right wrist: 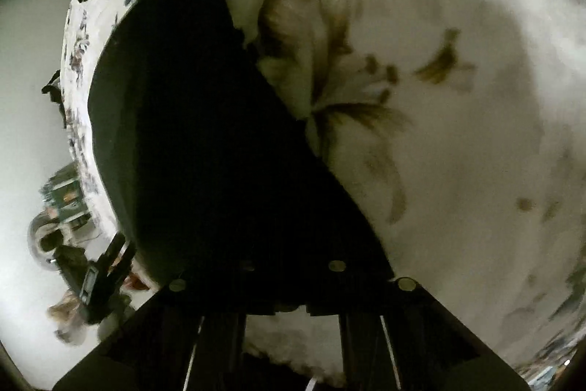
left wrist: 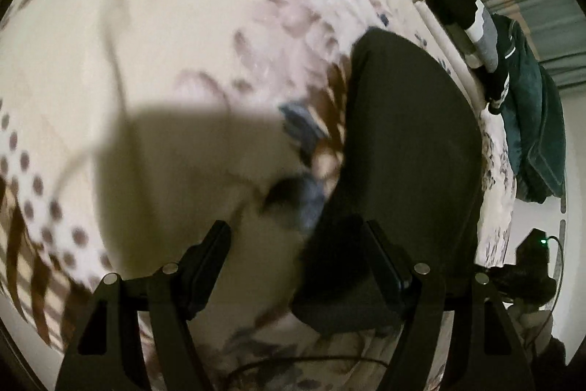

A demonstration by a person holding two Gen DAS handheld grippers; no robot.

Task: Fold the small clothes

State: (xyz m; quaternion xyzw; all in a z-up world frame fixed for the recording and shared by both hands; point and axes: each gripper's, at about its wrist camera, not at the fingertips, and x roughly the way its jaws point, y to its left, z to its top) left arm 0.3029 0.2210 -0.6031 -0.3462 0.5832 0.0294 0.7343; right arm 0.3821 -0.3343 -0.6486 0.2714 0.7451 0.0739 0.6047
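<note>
A small black garment (left wrist: 410, 141) lies flat on a cream floral bed cover (left wrist: 183, 43). My left gripper (left wrist: 296, 244) is open just above the cover; its right finger (left wrist: 381, 255) is over the garment's near left edge, its left finger (left wrist: 208, 251) over bare cover. In the right wrist view the same black garment (right wrist: 190, 141) fills the left and centre. My right gripper (right wrist: 289, 266) hangs over its near edge; its black fingers merge with the dark cloth and I cannot tell how the jaws stand. My left gripper also shows at the lower left (right wrist: 106, 266).
The bed edge (left wrist: 494, 207) runs down the right. A teal garment (left wrist: 531, 120) hangs over it, with striped dark clothing (left wrist: 472, 17) further back. A black device with a green light (left wrist: 538, 255) and cables sits beyond the edge. Floor clutter (right wrist: 62, 207) lies beside the bed.
</note>
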